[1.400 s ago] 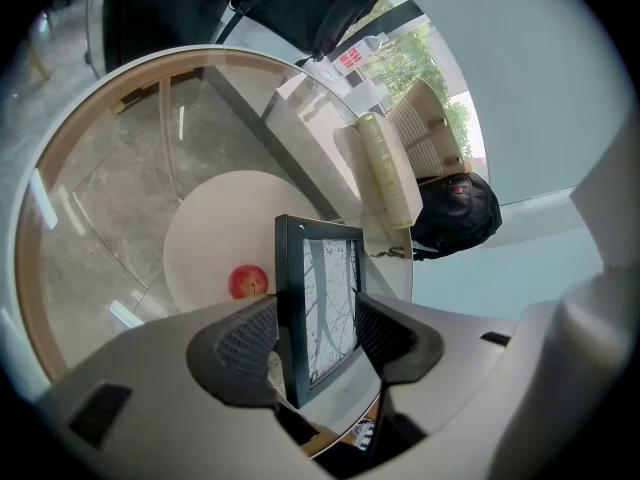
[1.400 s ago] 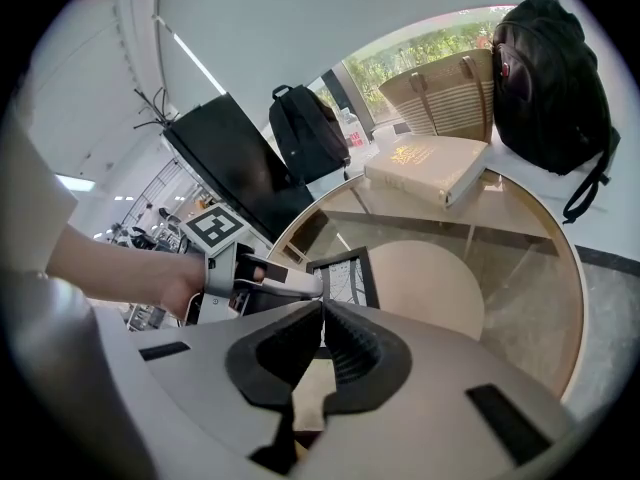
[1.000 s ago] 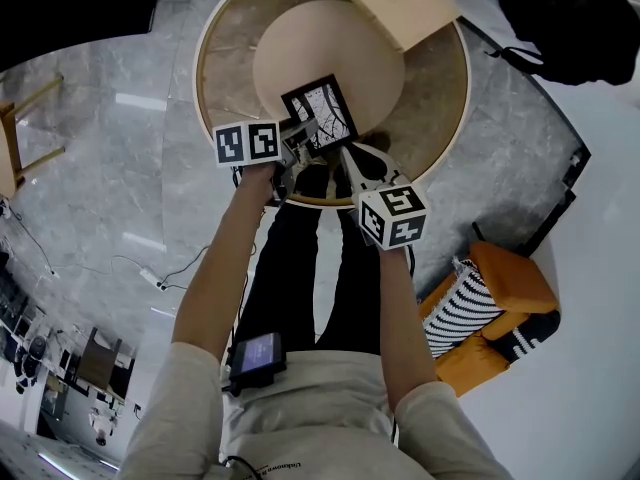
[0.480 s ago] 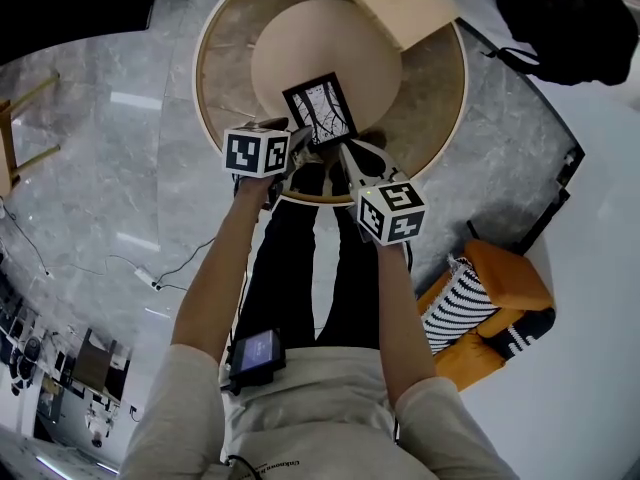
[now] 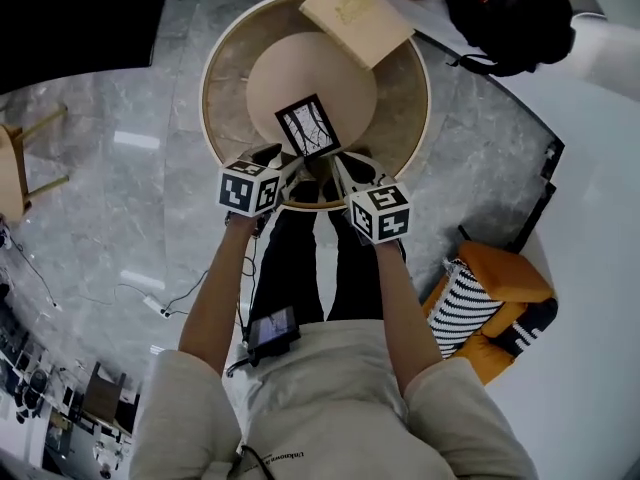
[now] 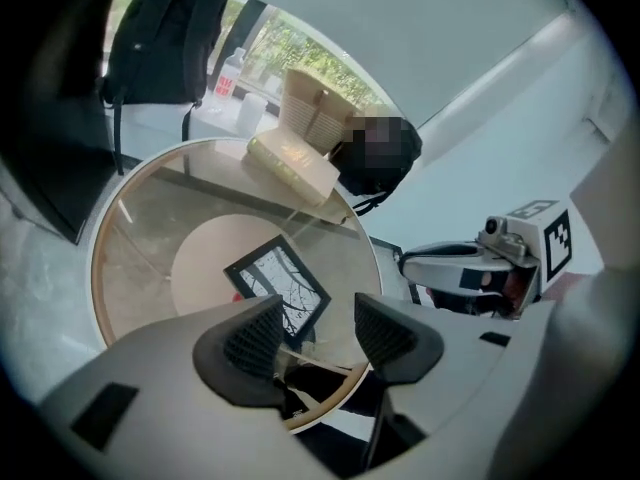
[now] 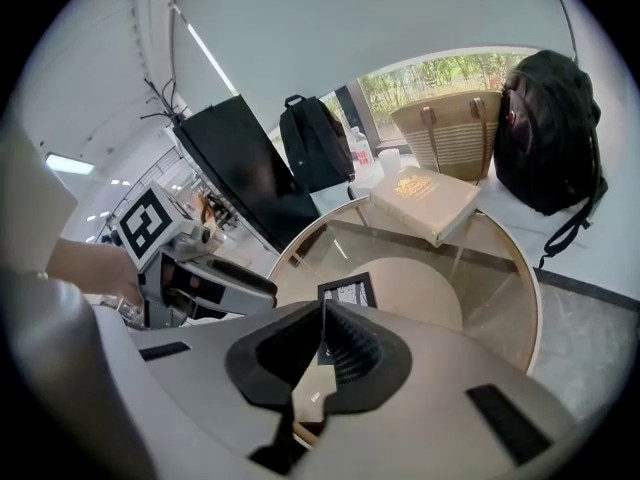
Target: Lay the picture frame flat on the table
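Note:
The black picture frame (image 5: 308, 126) with a branch print lies flat on the round tan disc of the glass table (image 5: 222, 88). Both grippers hover at the table's near rim, short of the frame and not touching it. My left gripper (image 5: 283, 168) is open with nothing between its jaws. In the left gripper view the frame (image 6: 278, 286) shows just beyond the left gripper (image 6: 315, 333). My right gripper (image 5: 337, 170) is shut, its pads pressed together on nothing. In the right gripper view the frame (image 7: 347, 293) lies past the right gripper (image 7: 322, 343).
A flat tan box (image 5: 355, 16) rests on the table's far edge. A black backpack (image 5: 505, 18) sits behind it and a woven bag (image 7: 445, 128) stands nearby. An orange seat with a striped cushion (image 5: 490, 303) stands at the right. The person's legs are under the near rim.
Both grippers have drawn back from the frame toward the table's near rim. The left gripper, earlier at the frame's left edge, is now apart from it. The frame stays flat.

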`<action>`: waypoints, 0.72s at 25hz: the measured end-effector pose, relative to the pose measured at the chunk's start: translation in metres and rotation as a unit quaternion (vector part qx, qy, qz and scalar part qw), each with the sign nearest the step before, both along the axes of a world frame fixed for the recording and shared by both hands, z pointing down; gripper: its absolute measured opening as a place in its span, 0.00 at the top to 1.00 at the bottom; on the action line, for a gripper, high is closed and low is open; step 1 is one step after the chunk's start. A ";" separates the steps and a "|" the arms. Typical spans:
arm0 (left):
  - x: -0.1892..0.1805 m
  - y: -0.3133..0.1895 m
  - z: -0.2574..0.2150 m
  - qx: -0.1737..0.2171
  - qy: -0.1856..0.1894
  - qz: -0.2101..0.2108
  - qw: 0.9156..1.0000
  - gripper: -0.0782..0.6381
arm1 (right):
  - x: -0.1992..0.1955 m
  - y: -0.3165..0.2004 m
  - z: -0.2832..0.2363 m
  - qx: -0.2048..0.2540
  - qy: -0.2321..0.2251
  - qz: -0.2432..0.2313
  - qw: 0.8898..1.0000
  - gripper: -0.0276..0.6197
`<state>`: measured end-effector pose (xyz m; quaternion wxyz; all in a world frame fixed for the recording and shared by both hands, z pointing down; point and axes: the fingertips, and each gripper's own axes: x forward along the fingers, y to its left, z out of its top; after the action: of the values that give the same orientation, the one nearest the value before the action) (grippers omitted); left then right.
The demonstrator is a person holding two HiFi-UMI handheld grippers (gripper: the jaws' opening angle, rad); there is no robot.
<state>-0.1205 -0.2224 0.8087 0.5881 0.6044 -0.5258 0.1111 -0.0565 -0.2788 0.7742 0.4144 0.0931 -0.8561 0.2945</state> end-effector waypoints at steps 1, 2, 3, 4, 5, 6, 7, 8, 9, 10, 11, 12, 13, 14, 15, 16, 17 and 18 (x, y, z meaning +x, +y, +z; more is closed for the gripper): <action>0.002 0.000 -0.013 0.009 -0.004 0.007 1.000 0.57 | 0.003 -0.001 -0.008 0.004 0.003 -0.004 1.000 0.90; 0.003 -0.001 -0.025 0.018 -0.009 0.011 1.000 0.57 | 0.005 -0.002 -0.016 0.009 0.006 -0.010 1.000 0.90; 0.004 -0.002 -0.037 0.027 -0.015 0.013 0.999 0.57 | 0.006 -0.003 -0.024 0.014 0.007 -0.016 1.000 0.90; 0.005 -0.001 -0.050 0.036 -0.020 0.012 0.999 0.57 | 0.009 -0.003 -0.033 0.018 0.007 -0.022 1.000 0.90; 0.006 0.000 -0.063 0.044 -0.025 0.008 0.999 0.57 | 0.013 -0.003 -0.043 0.022 0.006 -0.028 0.999 0.90; 0.007 0.000 -0.075 0.053 -0.029 0.002 0.998 0.57 | 0.017 -0.003 -0.052 0.026 0.005 -0.032 0.999 0.90; 0.010 0.001 -0.087 0.060 -0.033 -0.004 0.998 0.57 | 0.021 -0.003 -0.061 0.028 0.003 -0.034 0.999 0.90; 0.013 0.001 -0.099 0.068 -0.035 -0.011 0.997 0.57 | 0.027 -0.003 -0.069 0.029 0.001 -0.035 0.999 0.90; 0.017 0.003 -0.111 0.075 -0.038 -0.019 0.996 0.57 | 0.033 -0.003 -0.076 0.030 -0.001 -0.035 0.999 0.90; 0.022 0.004 -0.122 0.082 -0.042 -0.027 0.995 0.57 | 0.039 -0.002 -0.084 0.030 -0.004 -0.035 0.999 0.90; 0.026 0.005 -0.133 0.088 -0.047 -0.033 0.994 0.57 | 0.044 -0.002 -0.092 0.031 -0.008 -0.036 0.999 0.90; 0.030 0.007 -0.145 0.094 -0.054 -0.040 0.993 0.57 | 0.047 -0.001 -0.101 0.032 -0.013 -0.038 0.999 0.90; 0.035 0.010 -0.156 0.098 -0.062 -0.046 0.992 0.57 | 0.050 0.000 -0.111 0.035 -0.020 -0.042 0.998 0.90; 0.039 0.012 -0.167 0.102 -0.071 -0.052 0.991 0.57 | 0.052 0.001 -0.121 0.038 -0.028 -0.048 0.998 0.90; 0.043 0.016 -0.177 0.104 -0.080 -0.056 0.990 0.57 | 0.053 0.003 -0.132 0.041 -0.038 -0.053 0.997 0.90; 0.047 0.019 -0.187 0.104 -0.093 -0.060 0.988 0.57 | 0.054 0.004 -0.143 0.043 -0.048 -0.055 0.996 0.90; 0.049 0.023 -0.196 0.103 -0.108 -0.062 0.987 0.57 | 0.055 0.004 -0.153 0.041 -0.060 -0.050 0.996 0.90; 0.051 0.027 -0.204 0.101 -0.125 -0.065 0.985 0.57 | 0.057 0.004 -0.164 0.034 -0.073 -0.035 0.996 0.90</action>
<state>-0.0692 -0.1956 0.6048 0.4592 0.6068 -0.6419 0.0941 0.0002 -0.2752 0.6100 0.3574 0.0552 -0.8963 0.2566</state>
